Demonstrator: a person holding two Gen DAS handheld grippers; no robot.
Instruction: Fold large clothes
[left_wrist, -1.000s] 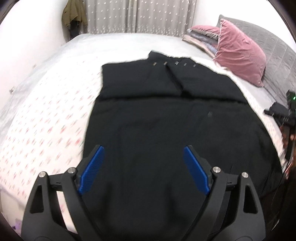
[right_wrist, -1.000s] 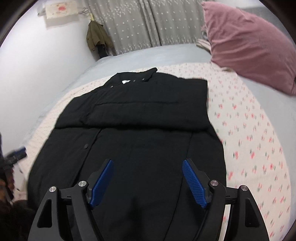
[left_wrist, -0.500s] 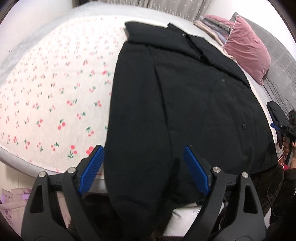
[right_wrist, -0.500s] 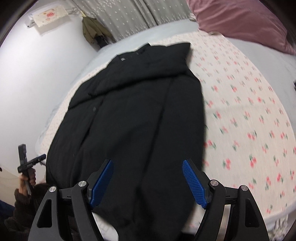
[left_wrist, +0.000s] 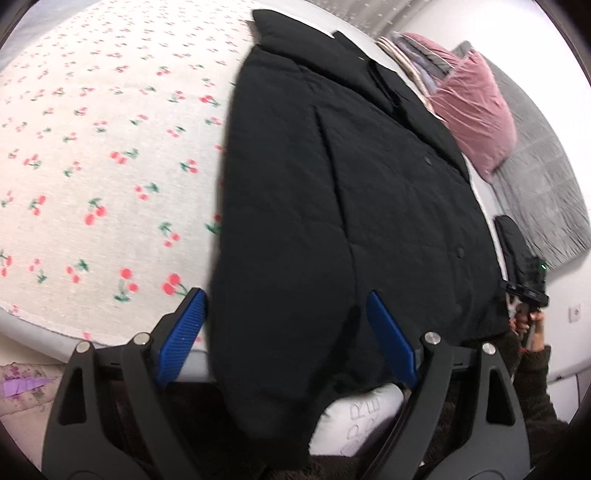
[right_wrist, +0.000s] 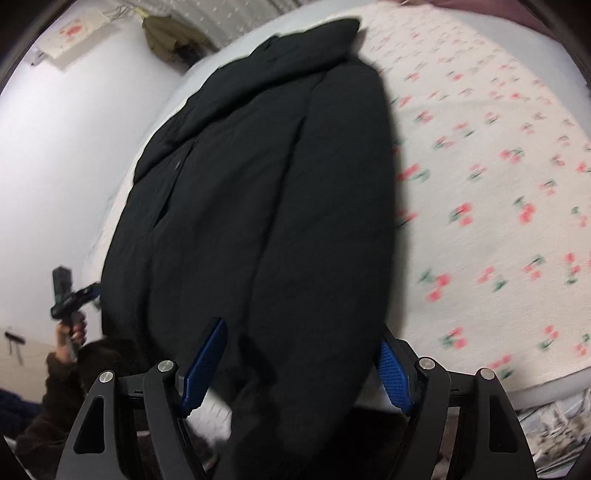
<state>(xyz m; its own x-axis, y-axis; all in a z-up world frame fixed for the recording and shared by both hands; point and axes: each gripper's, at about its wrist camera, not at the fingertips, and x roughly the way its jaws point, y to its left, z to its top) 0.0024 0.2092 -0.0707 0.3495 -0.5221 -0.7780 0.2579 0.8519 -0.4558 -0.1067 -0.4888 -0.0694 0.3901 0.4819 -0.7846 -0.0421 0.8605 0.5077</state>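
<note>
A large black padded coat (left_wrist: 332, 192) lies flat on the cherry-print bedspread (left_wrist: 92, 147), sleeves folded across its upper part, hem hanging over the near bed edge. My left gripper (left_wrist: 288, 332) is open, its blue pads either side of the coat's left hem corner. My right gripper (right_wrist: 301, 363) is open, straddling the coat's (right_wrist: 258, 203) right hem corner. Neither is closed on the fabric. The right gripper shows small at the left view's right edge (left_wrist: 526, 291); the left gripper shows at the right view's left edge (right_wrist: 70, 291).
A pink velvet pillow (left_wrist: 472, 107) and folded blankets (left_wrist: 417, 55) lie at the bed's head, beside a grey quilted headboard (left_wrist: 543, 192). An olive jacket (right_wrist: 166, 37) hangs by the curtain. A white wall (right_wrist: 74, 129) borders the bed.
Both grippers have dropped and pulled back to the near bed edge, from over the coat's middle to its hem corners. The coat has not moved. Both stay open.
</note>
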